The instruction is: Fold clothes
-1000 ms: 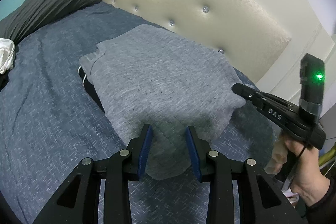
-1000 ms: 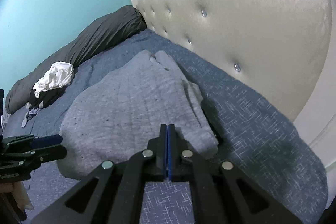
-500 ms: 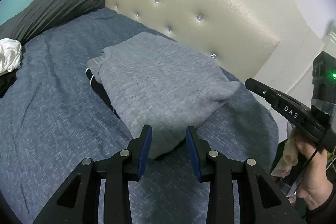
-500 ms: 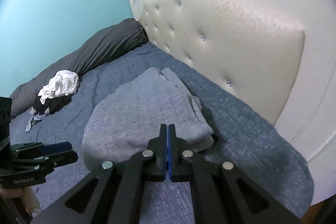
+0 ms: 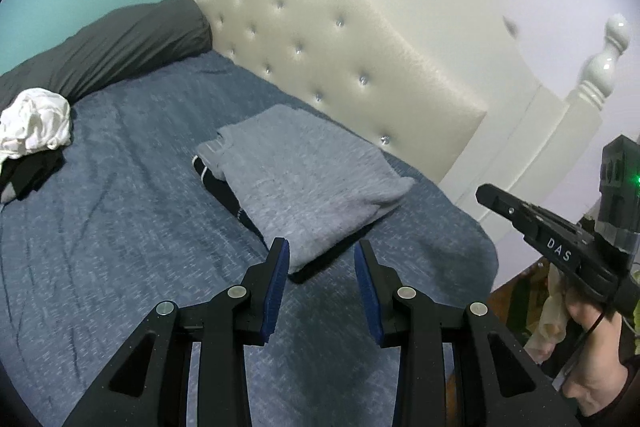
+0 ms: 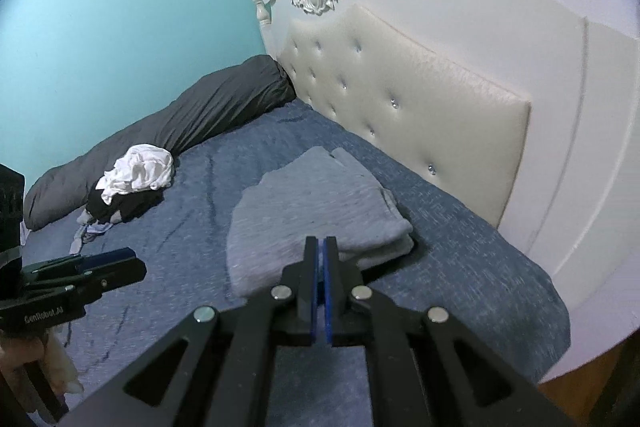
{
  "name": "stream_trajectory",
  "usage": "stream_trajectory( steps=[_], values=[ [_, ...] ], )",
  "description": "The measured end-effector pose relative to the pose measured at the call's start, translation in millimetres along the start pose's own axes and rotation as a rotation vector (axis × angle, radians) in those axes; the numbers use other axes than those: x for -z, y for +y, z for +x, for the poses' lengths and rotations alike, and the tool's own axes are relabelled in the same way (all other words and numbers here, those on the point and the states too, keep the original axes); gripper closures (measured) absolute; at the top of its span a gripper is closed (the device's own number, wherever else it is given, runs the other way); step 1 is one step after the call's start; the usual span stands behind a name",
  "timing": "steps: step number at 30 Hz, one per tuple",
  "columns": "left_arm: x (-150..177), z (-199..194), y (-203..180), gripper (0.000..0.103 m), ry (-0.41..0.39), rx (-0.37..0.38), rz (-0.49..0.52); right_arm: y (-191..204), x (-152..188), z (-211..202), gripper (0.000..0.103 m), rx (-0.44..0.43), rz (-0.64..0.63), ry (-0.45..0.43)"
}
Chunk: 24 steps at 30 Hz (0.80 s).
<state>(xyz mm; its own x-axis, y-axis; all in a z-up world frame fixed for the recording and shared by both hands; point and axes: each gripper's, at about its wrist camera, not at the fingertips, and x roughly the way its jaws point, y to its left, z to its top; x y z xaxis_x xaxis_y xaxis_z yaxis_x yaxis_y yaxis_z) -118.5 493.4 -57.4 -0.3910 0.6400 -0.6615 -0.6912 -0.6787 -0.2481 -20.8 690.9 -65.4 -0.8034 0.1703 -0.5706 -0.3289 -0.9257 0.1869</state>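
Blue-padded left gripper [image 5: 320, 259] stood part-open, nothing between its jaws, above the blue bedspread [image 5: 100, 227]. Right gripper [image 6: 321, 247] was closed tight, empty. Just beyond both lay the folded grey garment [image 5: 304, 183], flat on the bedspread on top of a black garment [image 5: 218, 189], near the tufted cream headboard [image 5: 360, 55]. Farther off, a white clothes heap [image 6: 138, 173] sat against a dark grey bolster [image 6: 192, 119].
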Motion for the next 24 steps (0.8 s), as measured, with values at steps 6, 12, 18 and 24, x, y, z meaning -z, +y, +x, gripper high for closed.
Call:
stream_trajectory(
  steps=[6,12,18,24],
  values=[
    [7.6,-45.0,-4.0,0.063,-0.028,-0.006,0.030,22.9,9.6,-41.6,0.101,0.011,-0.001,-0.015],
    [17.2,-81.5,-3.7,0.056,-0.055,-0.009,0.040,40.3,18.2,-75.2,0.100,0.016,0.009,-0.026],
    [28.5,-109.8,-1.2,0.051,-0.075,-0.010,0.048,59.1,28.3,-102.6,0.098,0.023,0.006,-0.036],
    [41.8,-132.3,1.8,0.044,-0.081,-0.018,0.058,72.9,38.0,-122.9,0.092,0.020,0.015,-0.039]
  ],
)
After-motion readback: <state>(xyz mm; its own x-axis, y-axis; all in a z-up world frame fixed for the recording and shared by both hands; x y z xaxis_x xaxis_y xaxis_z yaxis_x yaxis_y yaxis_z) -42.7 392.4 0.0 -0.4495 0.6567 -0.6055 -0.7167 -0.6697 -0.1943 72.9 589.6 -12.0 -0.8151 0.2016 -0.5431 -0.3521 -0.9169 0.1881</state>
